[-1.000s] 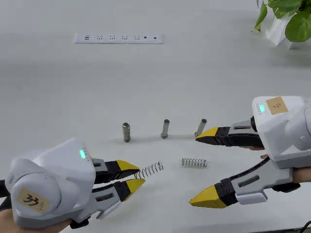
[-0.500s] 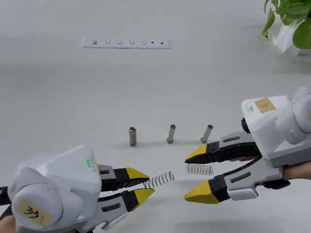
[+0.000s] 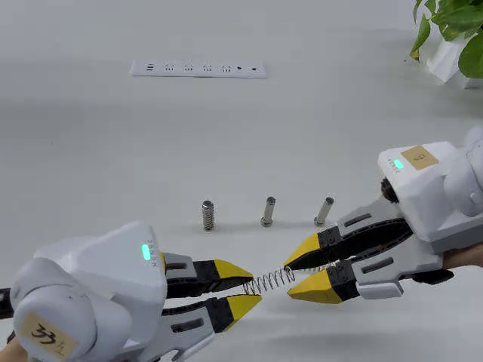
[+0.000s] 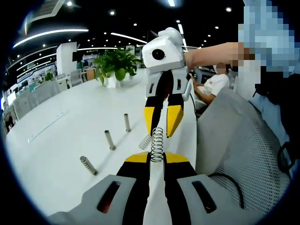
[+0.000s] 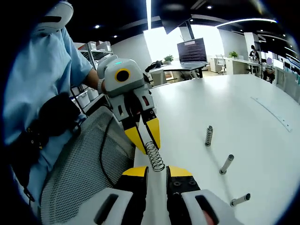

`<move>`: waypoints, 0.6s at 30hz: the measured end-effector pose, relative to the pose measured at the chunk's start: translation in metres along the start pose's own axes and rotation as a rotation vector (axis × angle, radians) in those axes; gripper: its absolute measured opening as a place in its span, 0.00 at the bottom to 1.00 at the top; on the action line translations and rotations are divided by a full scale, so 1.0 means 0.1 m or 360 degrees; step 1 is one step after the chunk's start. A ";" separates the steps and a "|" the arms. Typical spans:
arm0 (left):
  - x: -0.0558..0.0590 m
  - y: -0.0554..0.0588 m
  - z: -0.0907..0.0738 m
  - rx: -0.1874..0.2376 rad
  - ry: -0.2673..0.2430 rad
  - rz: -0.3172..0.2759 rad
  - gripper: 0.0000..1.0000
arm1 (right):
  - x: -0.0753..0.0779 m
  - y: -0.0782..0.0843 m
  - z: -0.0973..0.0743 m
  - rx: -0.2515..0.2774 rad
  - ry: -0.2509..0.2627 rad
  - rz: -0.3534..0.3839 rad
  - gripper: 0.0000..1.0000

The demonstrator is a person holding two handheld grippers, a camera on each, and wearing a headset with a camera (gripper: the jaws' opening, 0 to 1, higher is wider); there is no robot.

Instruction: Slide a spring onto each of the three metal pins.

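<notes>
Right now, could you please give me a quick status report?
Left gripper shut on spring. Right gripper open at its free end. Left pin loaded; middle pin, right pin bare. Nothing blocking pins.

the loose spring (image 4: 146, 141) lies half hidden behind the right gripper (image 4: 160, 134). whether its jaws pinch the held spring (image 3: 273, 280) cannot be told. the plant (image 3: 472, 59) is cut off at the far right.

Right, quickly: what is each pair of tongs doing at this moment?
Left tongs: shut on one end of the spring.
Right tongs: nearly shut around its other end; grip cannot be told.
</notes>
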State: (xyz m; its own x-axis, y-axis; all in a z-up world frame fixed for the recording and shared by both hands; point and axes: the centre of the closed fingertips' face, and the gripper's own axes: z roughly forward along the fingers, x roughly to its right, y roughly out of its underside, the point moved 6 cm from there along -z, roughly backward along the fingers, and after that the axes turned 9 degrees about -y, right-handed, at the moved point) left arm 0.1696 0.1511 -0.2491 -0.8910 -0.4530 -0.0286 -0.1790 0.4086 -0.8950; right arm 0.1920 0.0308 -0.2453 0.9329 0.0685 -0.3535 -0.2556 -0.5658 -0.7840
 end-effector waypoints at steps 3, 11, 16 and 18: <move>0.00 0.00 0.00 0.0002 0.0003 -0.0003 0.07 | 0.00 -0.01 -0.01 0.0011 -0.0003 0.0007 0.09; 0.00 0.00 0.02 0.0004 0.0009 -0.0012 0.07 | 0.01 -0.01 -0.02 0.0014 -0.0006 0.0013 0.07; 0.00 0.01 0.03 -0.0008 0.0014 -0.0010 0.07 | 0.00 -0.02 -0.01 -0.0004 -0.0002 0.0015 0.07; 0.00 0.01 0.04 -0.0012 0.0014 -0.0006 0.07 | 0.00 -0.03 -0.01 -0.0004 0.0002 0.0019 0.07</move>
State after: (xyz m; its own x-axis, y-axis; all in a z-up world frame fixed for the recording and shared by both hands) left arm 0.1709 0.1482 -0.2518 -0.8940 -0.4476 -0.0212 -0.1855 0.4126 -0.8918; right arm 0.1928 0.0317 -0.2430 0.9302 0.0608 -0.3619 -0.2658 -0.5685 -0.7786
